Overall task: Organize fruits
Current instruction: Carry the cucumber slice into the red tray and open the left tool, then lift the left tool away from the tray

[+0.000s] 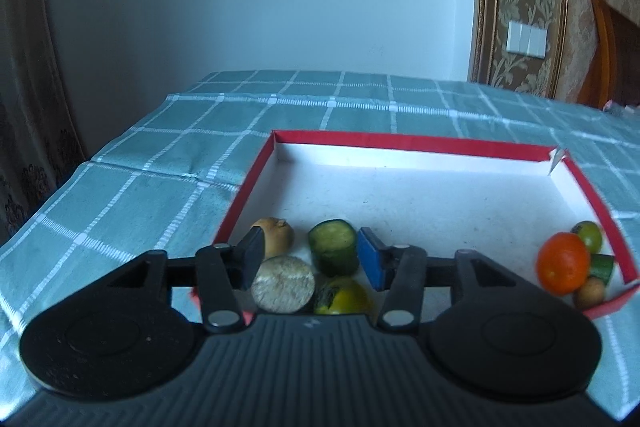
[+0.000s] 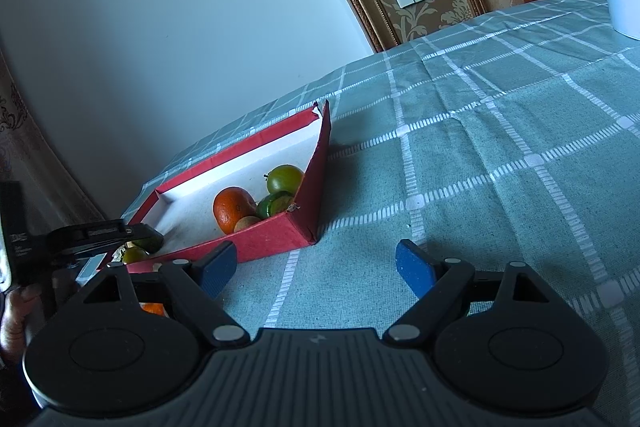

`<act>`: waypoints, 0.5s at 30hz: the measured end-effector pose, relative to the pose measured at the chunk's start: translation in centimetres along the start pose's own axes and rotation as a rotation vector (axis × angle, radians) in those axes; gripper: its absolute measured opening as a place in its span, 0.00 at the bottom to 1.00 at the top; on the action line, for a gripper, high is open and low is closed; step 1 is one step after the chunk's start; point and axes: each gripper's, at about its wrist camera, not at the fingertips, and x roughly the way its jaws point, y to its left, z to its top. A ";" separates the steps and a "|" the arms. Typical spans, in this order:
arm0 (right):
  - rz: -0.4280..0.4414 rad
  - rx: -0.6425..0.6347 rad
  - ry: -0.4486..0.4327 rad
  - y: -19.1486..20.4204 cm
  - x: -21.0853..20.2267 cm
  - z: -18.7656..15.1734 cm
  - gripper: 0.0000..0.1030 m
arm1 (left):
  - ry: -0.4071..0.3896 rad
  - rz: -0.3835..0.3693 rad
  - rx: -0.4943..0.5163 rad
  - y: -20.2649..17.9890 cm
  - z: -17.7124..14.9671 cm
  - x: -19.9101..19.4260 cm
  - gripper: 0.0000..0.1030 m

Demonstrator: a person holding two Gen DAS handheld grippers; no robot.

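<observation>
Risk: left gripper point(image 1: 312, 259) is hovering spread over the crowded cucumber piece point(image 1: 333, 247) in the red tray point(image 1: 256, 183), likely nudging neighbours (right gripper point(image 2: 324, 267) is idling spread).

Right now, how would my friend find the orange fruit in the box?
Look for the red box with the white floor on the checked tablecloth. Go to its near right corner, where a few small fruits huddle. The orange fruit is the biggest there and the only bright orange one; its neighbours are green or brown.

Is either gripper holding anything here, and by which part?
Nothing is held. The left gripper is open over fruit in the red box; the right gripper is open above the tablecloth.
</observation>
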 end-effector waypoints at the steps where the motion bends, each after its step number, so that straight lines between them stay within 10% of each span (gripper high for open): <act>1: 0.000 0.001 0.000 0.0 0.0 0.0 0.84 | -0.008 -0.003 -0.011 0.4 -0.1 -0.7 0.74; 4: 0.000 0.000 0.000 0.0 0.0 0.0 0.84 | -0.058 -0.009 -0.057 2.0 -1.1 -3.4 0.96; 15: -0.009 -0.007 -0.007 0.1 0.0 0.0 0.84 | -0.087 0.019 -0.119 6.4 -6.4 -6.8 1.00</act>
